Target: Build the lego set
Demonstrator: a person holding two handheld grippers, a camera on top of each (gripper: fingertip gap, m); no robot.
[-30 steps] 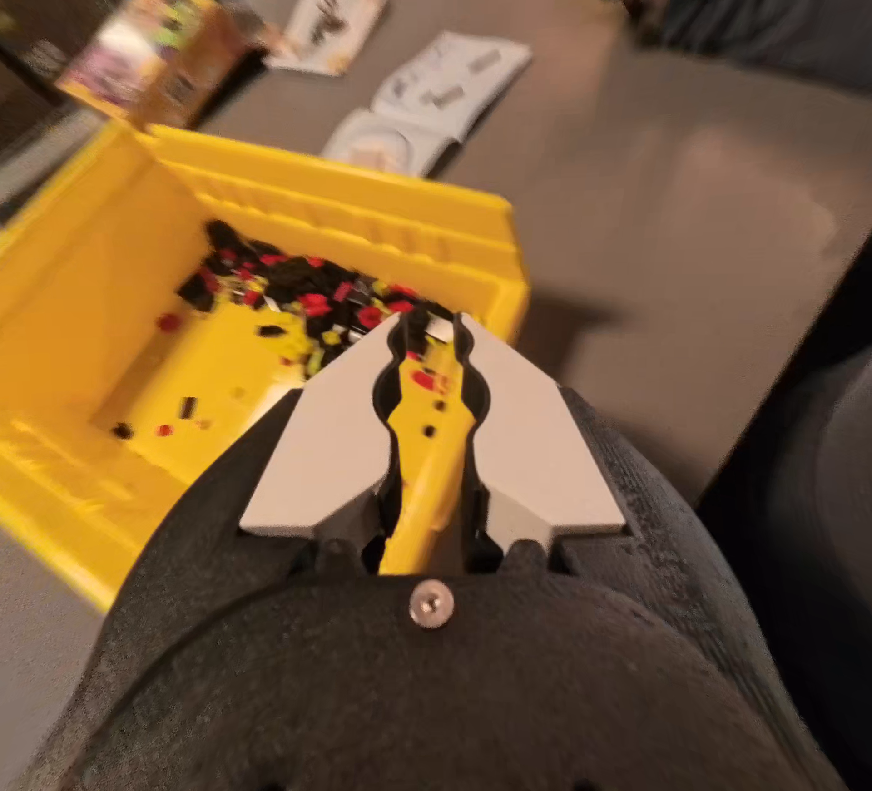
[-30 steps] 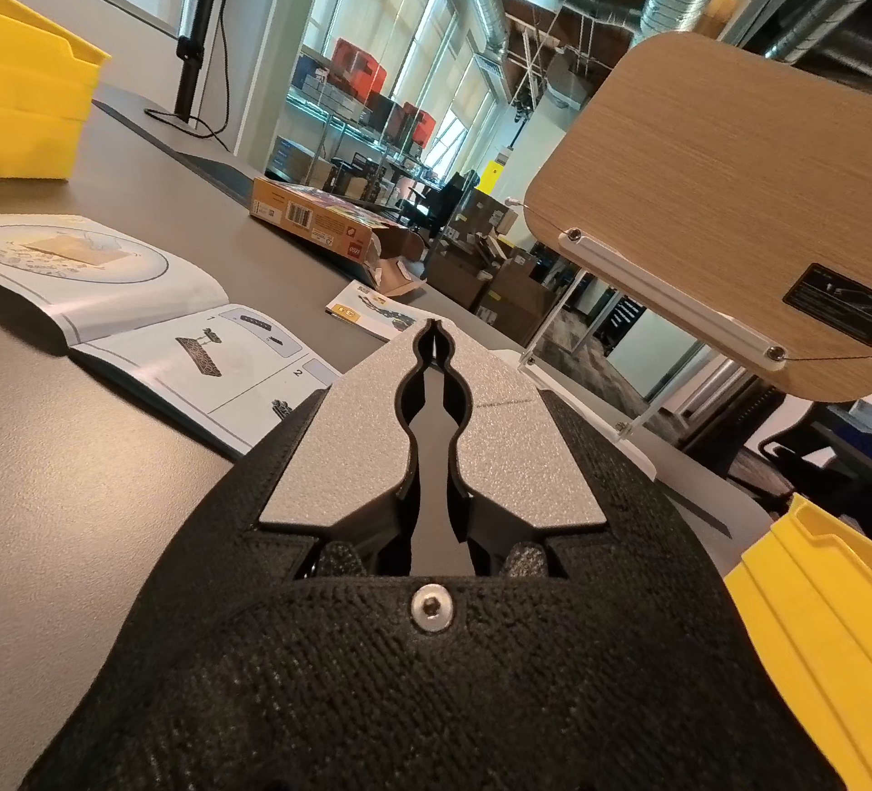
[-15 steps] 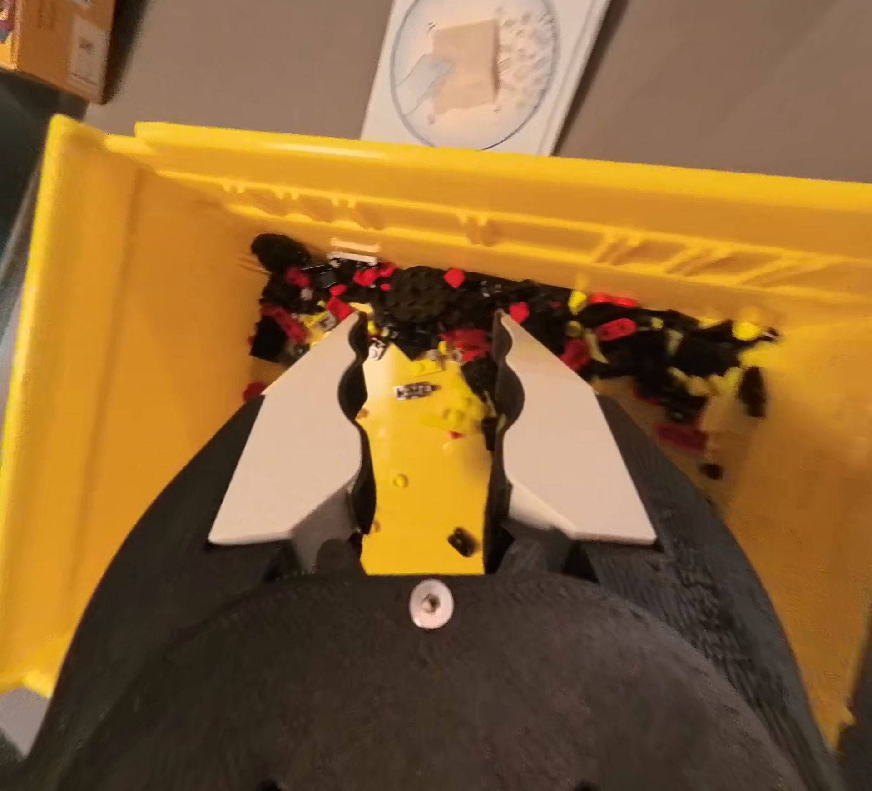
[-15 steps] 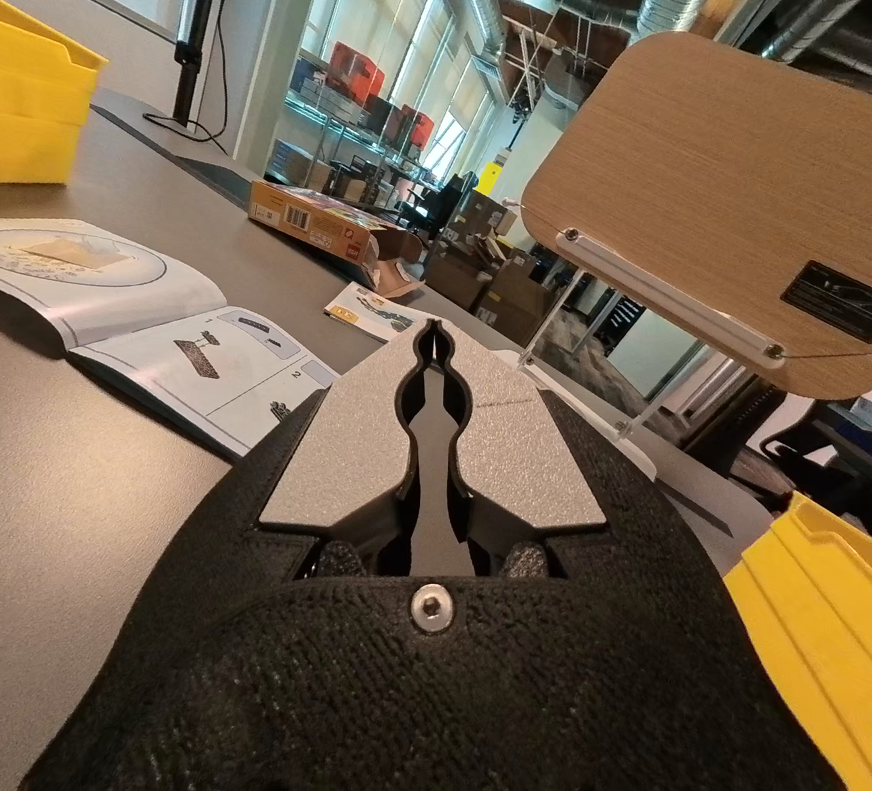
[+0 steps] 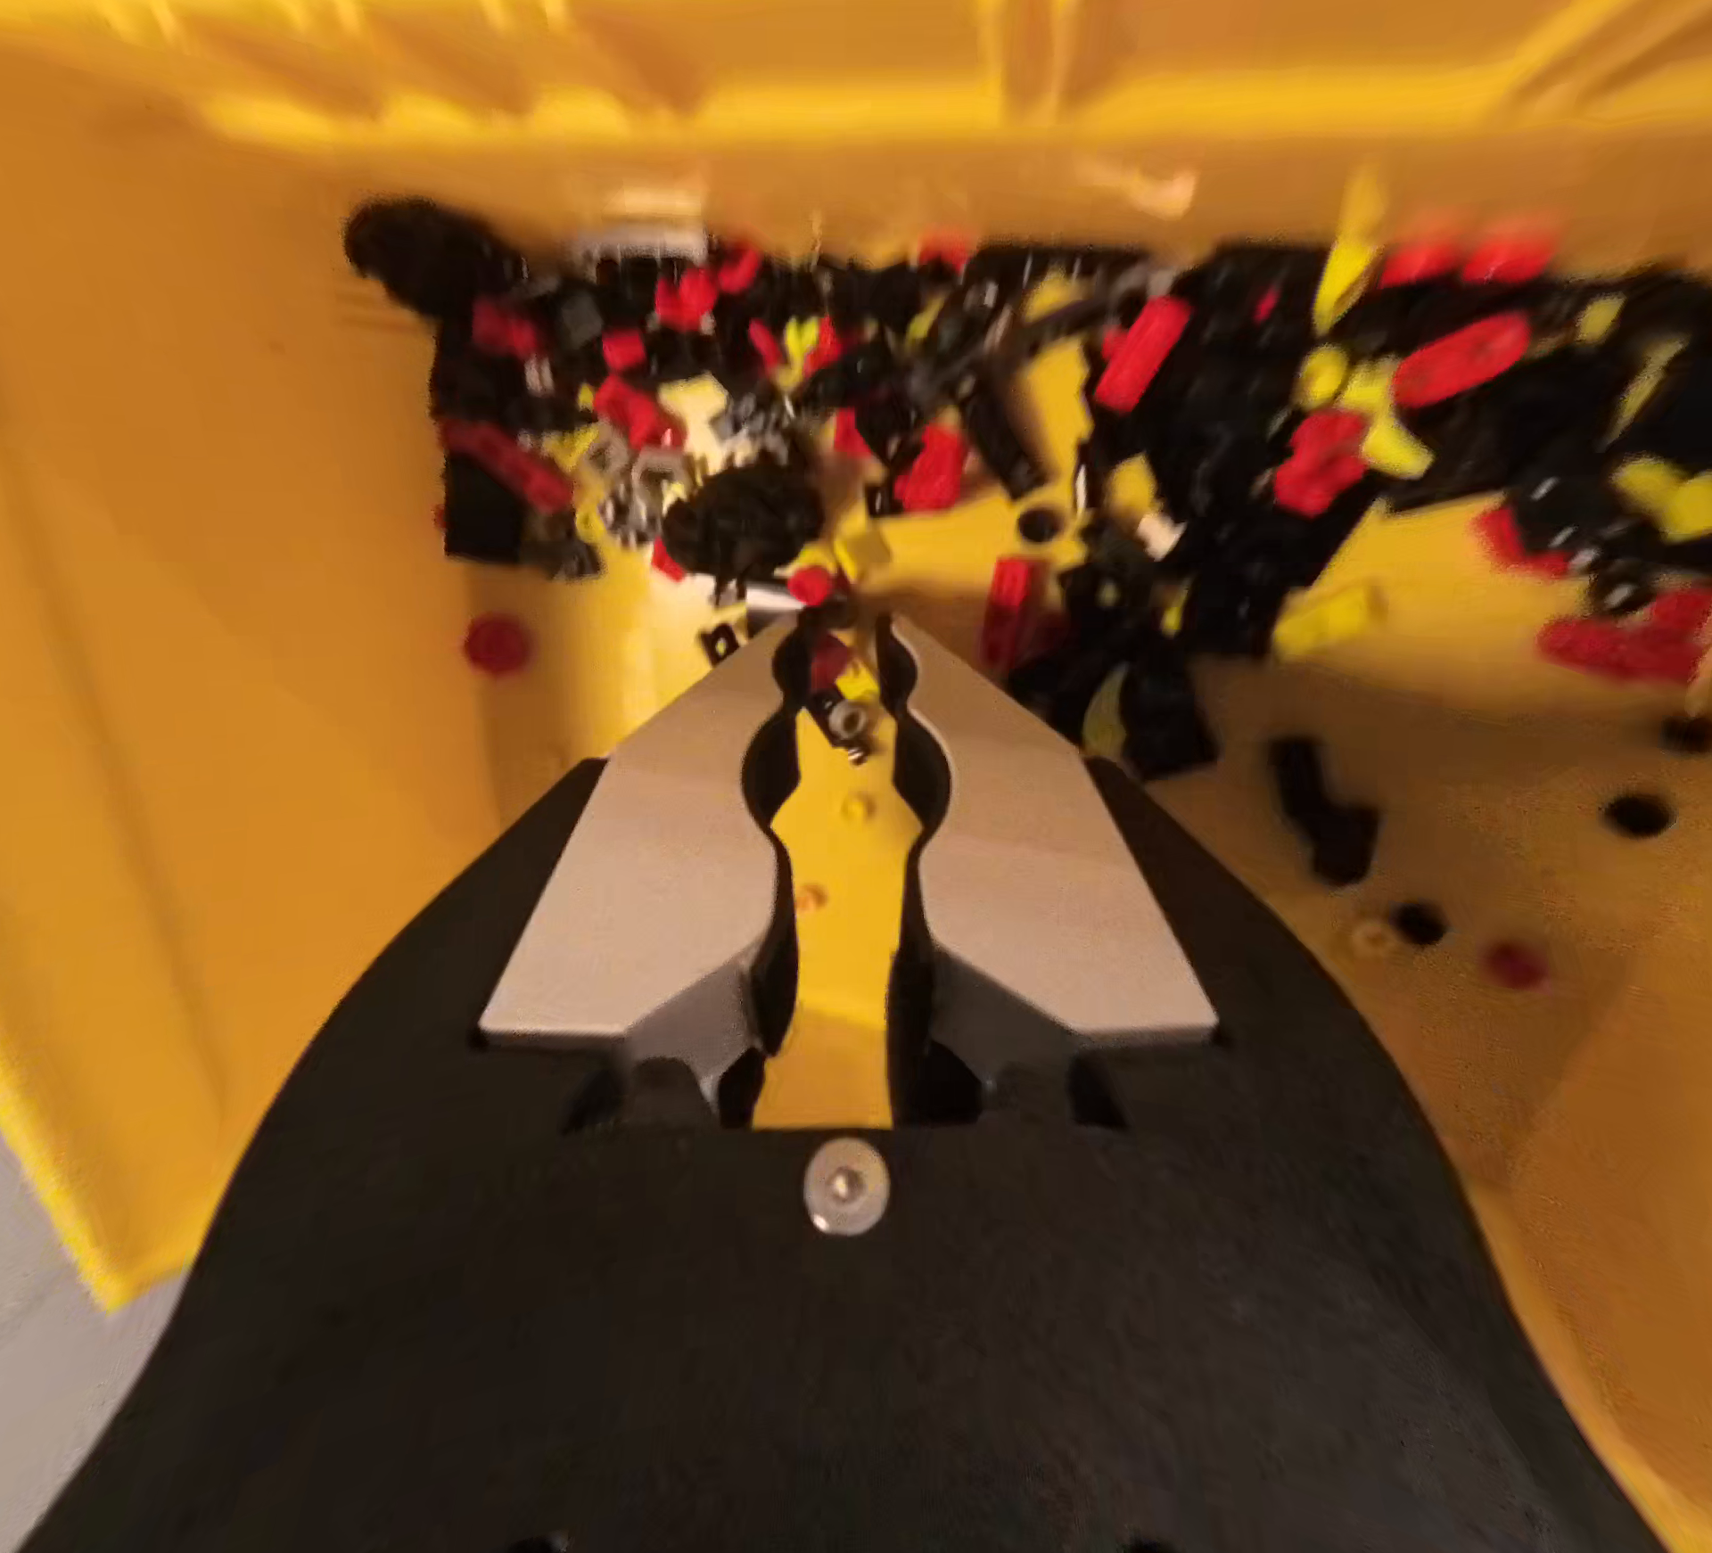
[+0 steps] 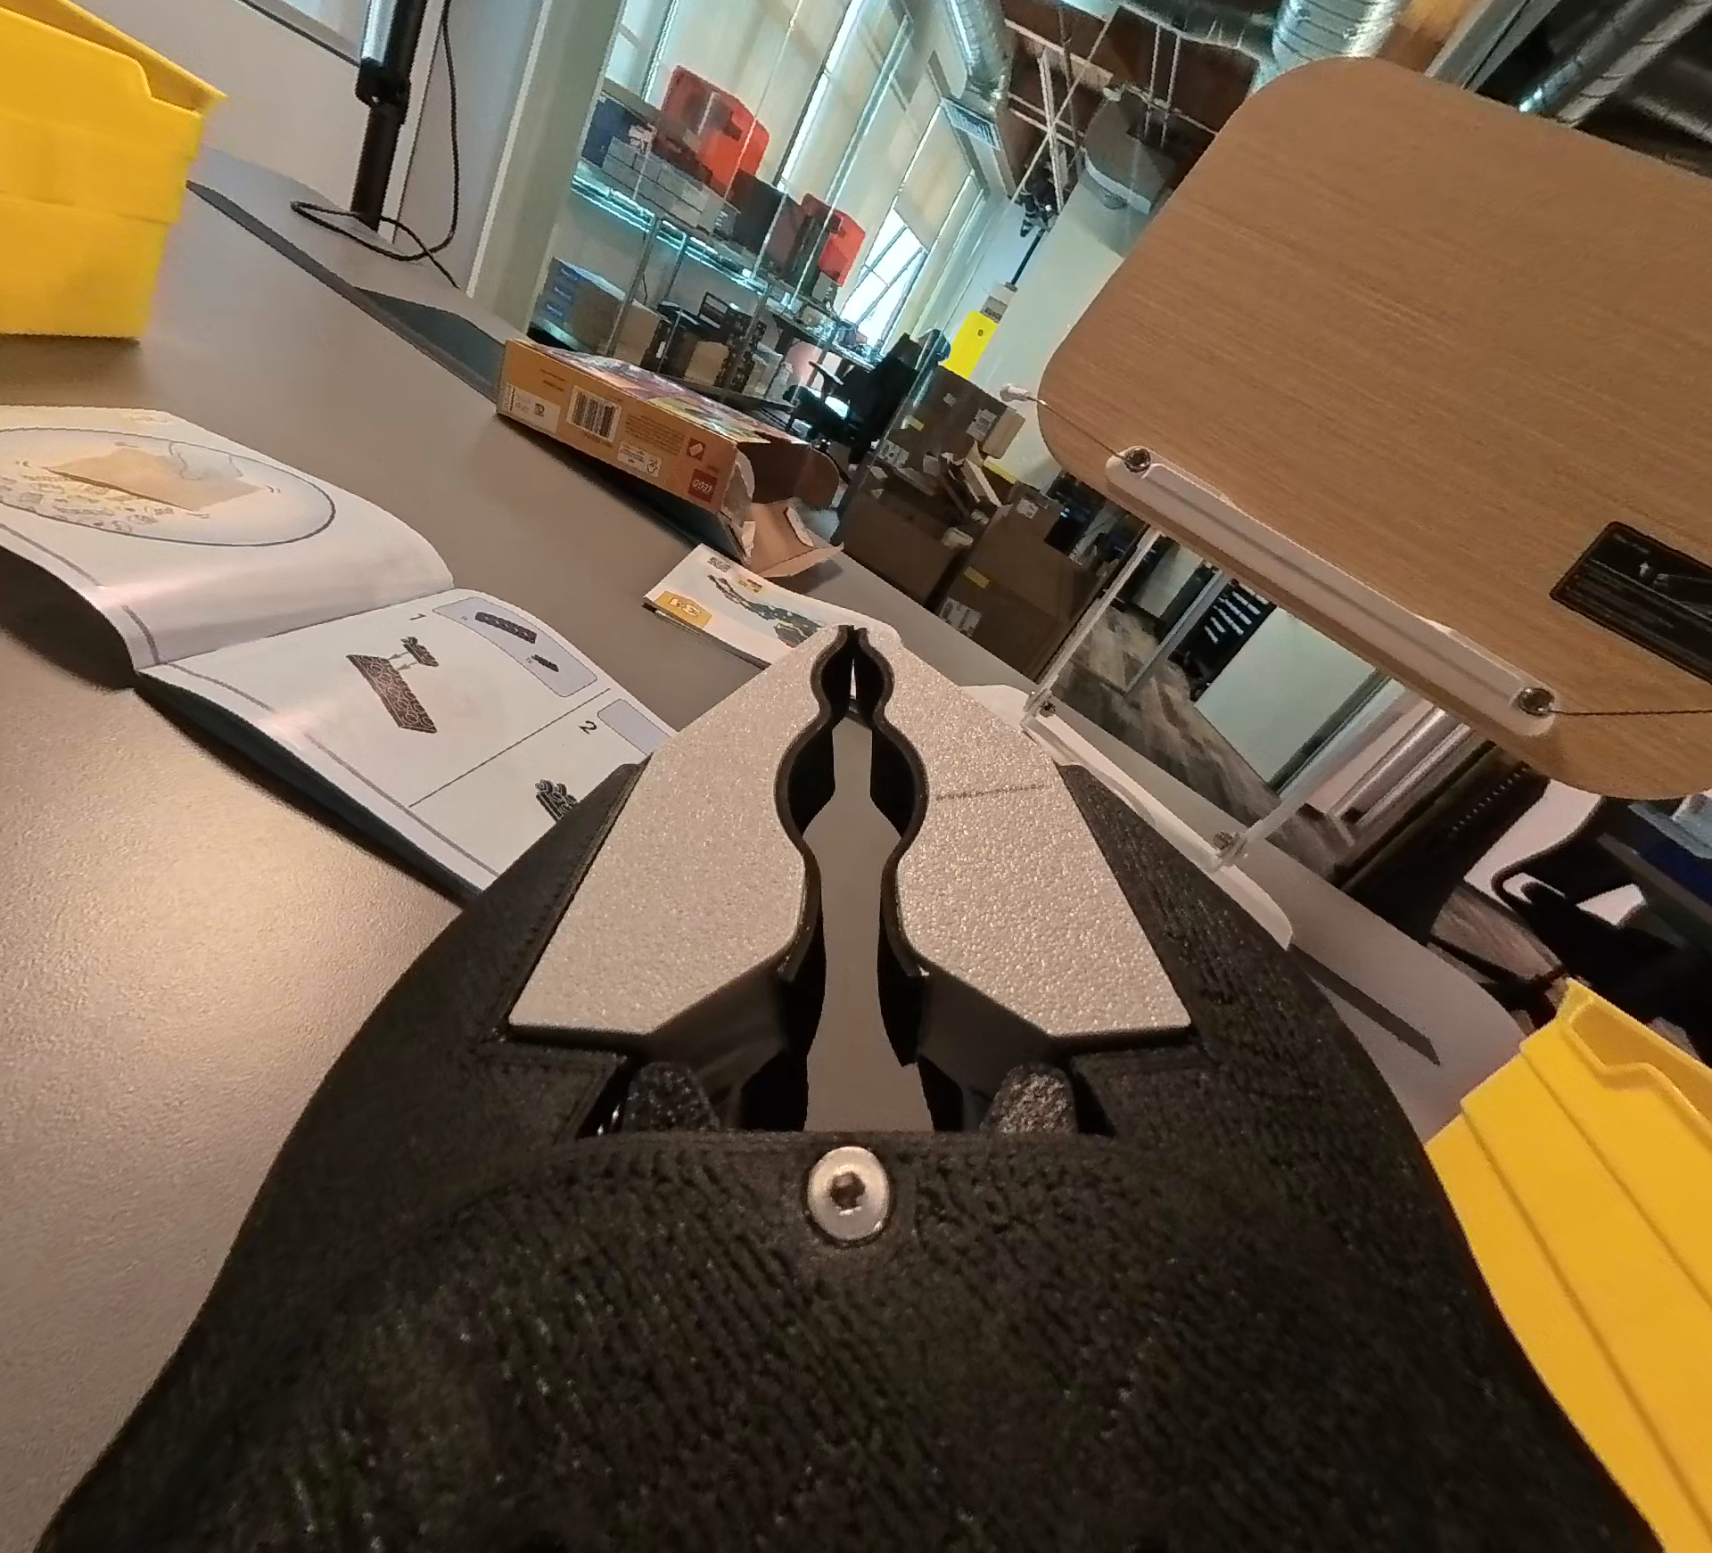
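The left gripper (image 5: 838, 629) points down into the yellow bin (image 5: 232, 582), its jaws a little apart and holding nothing, tips just above the near edge of the loose lego pieces (image 5: 926, 434) — black, red and yellow bits heaped along the bin's far wall, with a few strays on the floor. The picture is smeared, so which piece it is aiming at cannot be told; probably it is hunting the first part. The right gripper (image 6: 854, 652) sits low over the grey table (image 6: 185, 953), clenched on nothing, likely parked until a piece needs a second grip. The open instruction booklet (image 6: 352, 675) lies just beside it, and the opened set box (image 6: 630, 425) lies farther off.
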